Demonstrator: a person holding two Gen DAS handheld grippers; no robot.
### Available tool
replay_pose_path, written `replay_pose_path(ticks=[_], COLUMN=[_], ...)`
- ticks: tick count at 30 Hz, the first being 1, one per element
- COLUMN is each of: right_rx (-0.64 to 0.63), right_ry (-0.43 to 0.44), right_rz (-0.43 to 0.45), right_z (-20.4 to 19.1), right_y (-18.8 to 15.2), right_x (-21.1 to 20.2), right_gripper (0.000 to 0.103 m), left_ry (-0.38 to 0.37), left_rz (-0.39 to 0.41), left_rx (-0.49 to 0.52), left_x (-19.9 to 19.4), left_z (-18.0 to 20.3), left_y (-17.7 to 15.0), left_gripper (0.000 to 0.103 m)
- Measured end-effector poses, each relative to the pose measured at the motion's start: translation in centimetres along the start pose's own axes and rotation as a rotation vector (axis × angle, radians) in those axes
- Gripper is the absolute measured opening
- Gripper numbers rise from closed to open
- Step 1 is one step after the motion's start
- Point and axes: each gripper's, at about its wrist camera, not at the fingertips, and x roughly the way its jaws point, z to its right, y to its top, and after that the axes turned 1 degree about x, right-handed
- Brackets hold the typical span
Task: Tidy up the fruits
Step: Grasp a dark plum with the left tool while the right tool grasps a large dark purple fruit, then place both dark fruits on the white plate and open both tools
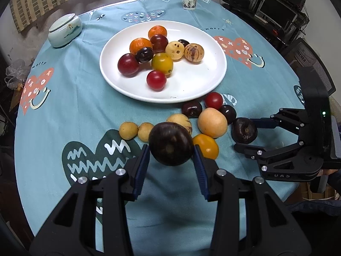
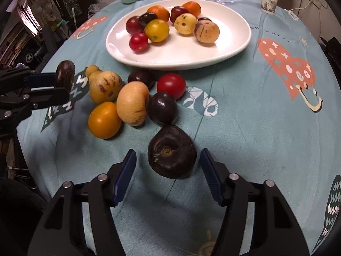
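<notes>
My left gripper (image 1: 171,151) is shut on a round dark purple fruit (image 1: 170,144), held just above the blue tablecloth; in the right wrist view that gripper (image 2: 61,85) shows at the left with the fruit (image 2: 65,74). My right gripper (image 2: 168,153) stands open around a second dark purple fruit (image 2: 172,152) lying on the cloth, with a gap at each pad. A white plate (image 1: 191,93) behind holds several fruits. Loose on the cloth lie a yellow tomato (image 1: 206,146), a pale orange fruit (image 1: 212,122), a red tomato (image 1: 213,100) and two dark plums.
Two small tan fruits (image 1: 128,130) and a striped pale fruit (image 1: 179,120) lie left of the loose pile. A lidded ceramic jar (image 1: 65,31) sits at the far left and a paper cup (image 1: 189,0) at the far edge. Shelves with a monitor (image 1: 277,10) stand beyond the round table.
</notes>
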Motion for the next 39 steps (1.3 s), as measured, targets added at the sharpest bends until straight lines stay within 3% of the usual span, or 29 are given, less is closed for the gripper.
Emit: replay_pose_path(ticks=[3, 14, 16, 25, 29, 31, 32, 36, 39], right_rx=[0.006, 0.036, 0.045, 0.064, 0.067, 0.067, 0.068, 0.069, 0.064], right_ry=[-0.007, 0.016, 0.028, 0.047, 0.054, 0.057, 0.058, 0.058, 0.059], right_rz=[-0.003, 0.01, 0.016, 0.016, 0.015, 0.021, 0.024, 0.029, 0.03], right_z=[0.3, 0.8, 1.0, 1.2, 1.2, 1.2, 1.3, 1.5, 1.4], right_y=[0.0, -0.7, -0.9, -1.4, -1.4, -1.3, -1.3, -1.0, -0.9], right_x=[-0.1, -1.1, -1.5, -1.7, -1.8, -2.0, -2.1, -2.2, -2.2], right_gripper=[0.045, 0.045, 0.045, 0.045, 0.045, 0.045, 0.045, 0.045, 0.045], left_ry=[-0.001, 0.004, 0.007, -0.095, -0.063, -0.059, -0.056, -0.06, -0.107], left_rz=[0.006, 0.007, 0.001, -0.069, -0.102, -0.113, -0.127, -0.138, -0.126], left_rx=[0.001, -0.006, 0.006, 0.094, 0.129, 0.129, 0.122, 0.125, 0.086], left_x=[-0.1, -0.3, -0.3, 1.9, 3.4, 3.6, 3.8, 3.8, 3.2], left_z=[-0.1, -1.3, -1.6, 0.6, 1.3, 1.1, 0.9, 0.7, 0.0], left_y=[0.1, -0.5, -1.2, -3.0, -3.1, -3.1, -3.1, -3.3, -2.7], left_gripper=[0.041, 0.041, 0.047, 0.05, 0.052, 0.051, 0.045, 0.044, 0.044])
